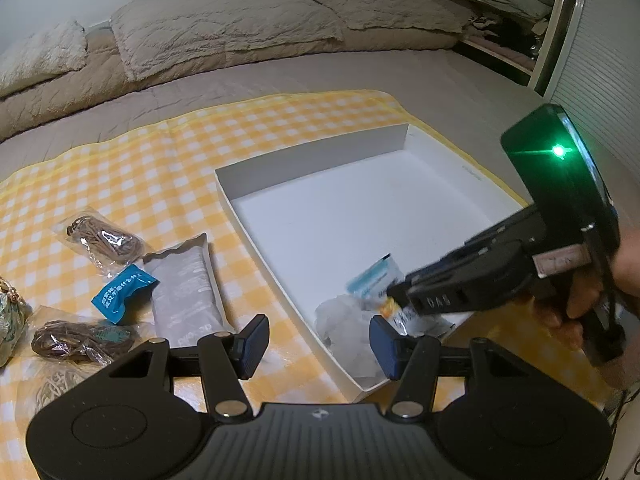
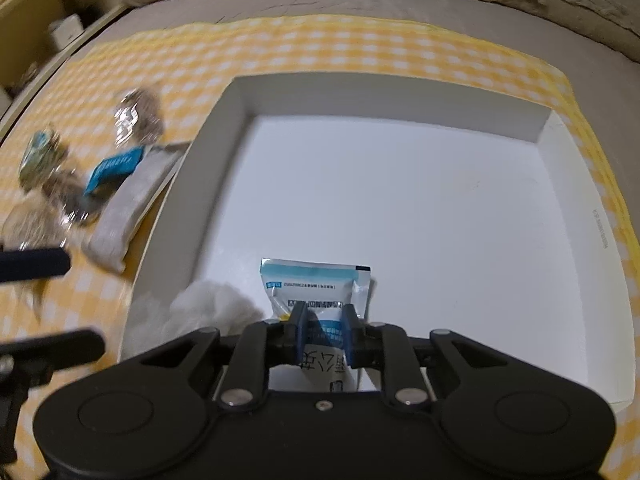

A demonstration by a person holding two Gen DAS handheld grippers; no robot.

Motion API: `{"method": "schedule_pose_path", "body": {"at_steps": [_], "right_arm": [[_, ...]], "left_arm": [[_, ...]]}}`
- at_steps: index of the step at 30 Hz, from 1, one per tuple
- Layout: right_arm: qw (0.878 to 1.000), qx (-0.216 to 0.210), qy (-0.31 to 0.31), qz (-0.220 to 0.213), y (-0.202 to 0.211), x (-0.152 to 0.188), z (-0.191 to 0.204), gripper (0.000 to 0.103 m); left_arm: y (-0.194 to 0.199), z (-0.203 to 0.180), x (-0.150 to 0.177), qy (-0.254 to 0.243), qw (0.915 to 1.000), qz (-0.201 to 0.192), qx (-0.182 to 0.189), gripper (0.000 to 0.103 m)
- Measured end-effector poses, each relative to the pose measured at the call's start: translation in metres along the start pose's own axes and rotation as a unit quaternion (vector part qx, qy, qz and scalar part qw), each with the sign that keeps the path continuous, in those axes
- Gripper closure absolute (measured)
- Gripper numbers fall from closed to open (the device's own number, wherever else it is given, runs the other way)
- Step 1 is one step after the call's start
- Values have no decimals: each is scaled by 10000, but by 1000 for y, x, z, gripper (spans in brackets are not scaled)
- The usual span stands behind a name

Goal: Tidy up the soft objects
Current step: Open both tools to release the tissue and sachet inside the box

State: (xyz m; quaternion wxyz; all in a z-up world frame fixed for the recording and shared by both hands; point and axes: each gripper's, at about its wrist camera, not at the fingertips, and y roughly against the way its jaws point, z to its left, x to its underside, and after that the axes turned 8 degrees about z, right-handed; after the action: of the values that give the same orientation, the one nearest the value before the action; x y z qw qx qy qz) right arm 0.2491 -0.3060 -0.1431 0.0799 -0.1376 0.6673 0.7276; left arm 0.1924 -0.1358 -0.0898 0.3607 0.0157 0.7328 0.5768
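Observation:
A white shallow box [image 1: 312, 152] [image 2: 192, 184] lies on a yellow checked cloth [image 1: 160, 160] on the bed. My right gripper [image 2: 323, 334] [image 1: 394, 296] is shut on a white and blue packet [image 2: 316, 280] [image 1: 372, 278], held just inside the box's near corner. A white crumpled soft wad [image 1: 344, 320] [image 2: 212, 304] lies in the box beside the packet. My left gripper [image 1: 318, 340] is open and empty, above the box's near left edge. Left of the box lie a grey pouch [image 1: 184, 284] [image 2: 128, 200], a small blue packet [image 1: 120, 292] [image 2: 114, 168] and clear bags of brown cord [image 1: 104, 240].
More bagged items [image 1: 76, 340] and a patterned pouch [image 1: 10, 320] lie at the cloth's left edge. Pillows [image 1: 224, 28] and a folded quilt lie at the head of the bed. Open shelves [image 1: 500, 12] stand to the right.

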Motion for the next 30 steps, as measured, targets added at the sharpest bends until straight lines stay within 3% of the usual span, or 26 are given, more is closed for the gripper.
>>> {"method": "schedule_pose_path", "body": {"at_steps": [7, 16, 22, 28, 30], "right_arm": [[9994, -253, -205, 106, 10, 7, -4, 84], [9962, -431, -417, -629, 60, 19, -11, 80], [9939, -467, -429, -904, 85, 37, -11, 65], [9915, -323, -367, -1204, 104, 54, -10, 42], [9903, -261, -317, -1331, 110, 59, -9, 32]], "left_arm": [[6, -4, 2, -3, 10000, -34, -18, 46], [17, 1, 3, 177, 9997, -149, -29, 45], [29, 5, 4, 313, 9992, -256, -29, 44], [42, 8, 8, 439, 9983, -391, -64, 30], [47, 9, 10, 508, 9976, -459, -99, 20]]}}
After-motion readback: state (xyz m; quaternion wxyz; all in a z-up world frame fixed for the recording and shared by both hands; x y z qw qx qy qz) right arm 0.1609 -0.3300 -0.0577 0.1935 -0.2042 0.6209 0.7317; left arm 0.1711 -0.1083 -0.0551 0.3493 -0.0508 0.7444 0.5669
